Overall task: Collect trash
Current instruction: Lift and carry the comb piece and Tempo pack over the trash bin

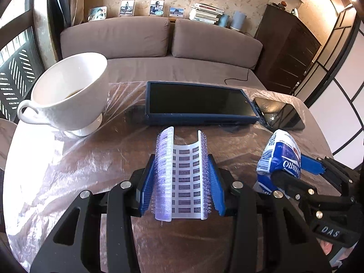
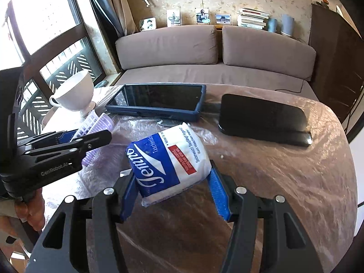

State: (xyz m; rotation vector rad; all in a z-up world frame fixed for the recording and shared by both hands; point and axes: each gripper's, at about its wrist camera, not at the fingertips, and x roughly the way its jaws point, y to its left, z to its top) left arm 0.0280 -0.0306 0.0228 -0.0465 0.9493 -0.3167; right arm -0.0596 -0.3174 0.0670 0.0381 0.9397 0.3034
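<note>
Now keep both grips firm: left gripper clamps the purple hair roller, right gripper the tissue pack; lift clear of the cup.

Living room: sofa, framed photos.

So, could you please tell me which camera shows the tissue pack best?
The right wrist view: the tissue pack sits front and centre between the right gripper fingers, its printed face visible. The left wrist view shows it only at the right edge, side-on and partly hidden by that gripper.
</note>
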